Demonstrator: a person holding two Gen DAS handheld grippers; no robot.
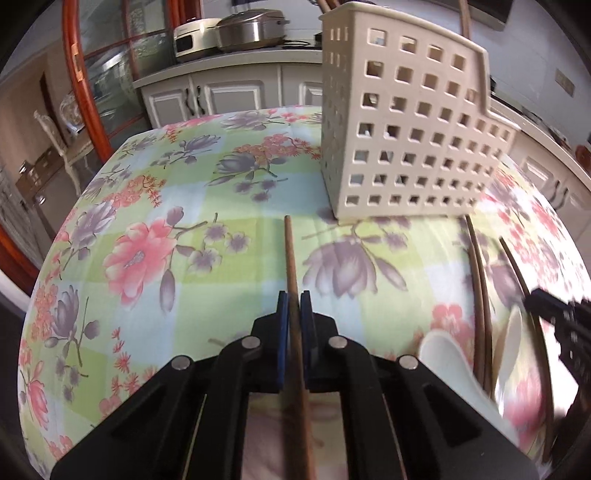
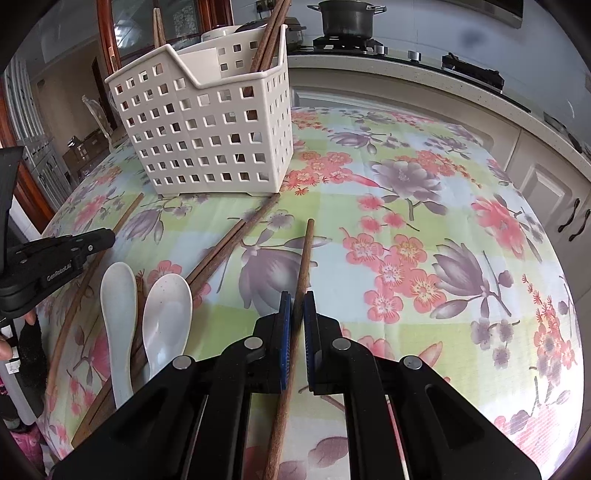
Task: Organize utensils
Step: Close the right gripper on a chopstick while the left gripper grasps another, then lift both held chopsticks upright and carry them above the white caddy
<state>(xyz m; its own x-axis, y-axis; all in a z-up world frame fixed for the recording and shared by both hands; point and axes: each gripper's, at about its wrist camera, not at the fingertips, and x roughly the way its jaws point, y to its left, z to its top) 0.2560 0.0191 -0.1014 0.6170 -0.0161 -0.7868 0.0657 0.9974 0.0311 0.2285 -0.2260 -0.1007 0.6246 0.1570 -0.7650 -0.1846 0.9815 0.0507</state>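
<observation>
My left gripper [image 1: 294, 301] is shut on a brown wooden chopstick [image 1: 290, 254] that runs forward between its blue pads over the floral tablecloth. My right gripper [image 2: 296, 300] is shut on another brown chopstick [image 2: 306, 254], tip pointing away. The cream perforated utensil caddy [image 1: 402, 122] stands upright ahead; in the right wrist view the caddy [image 2: 207, 129] holds several chopsticks [image 2: 267, 37]. Two white ceramic spoons [image 2: 118, 306] [image 2: 166, 317] lie on the cloth beside a loose pair of chopsticks [image 2: 229, 240]. The left gripper [image 2: 107, 238] shows at the left edge of the right wrist view, and the right gripper [image 1: 535, 297] at the right edge of the left wrist view.
The table wears a floral cloth [image 2: 424, 221]. Kitchen counters and cabinets [image 1: 229, 92] stand behind it, with a cooker [image 1: 251, 31] on top. A pot [image 2: 345, 18] sits on a hob. A red wooden frame [image 1: 74, 74] rises at the left.
</observation>
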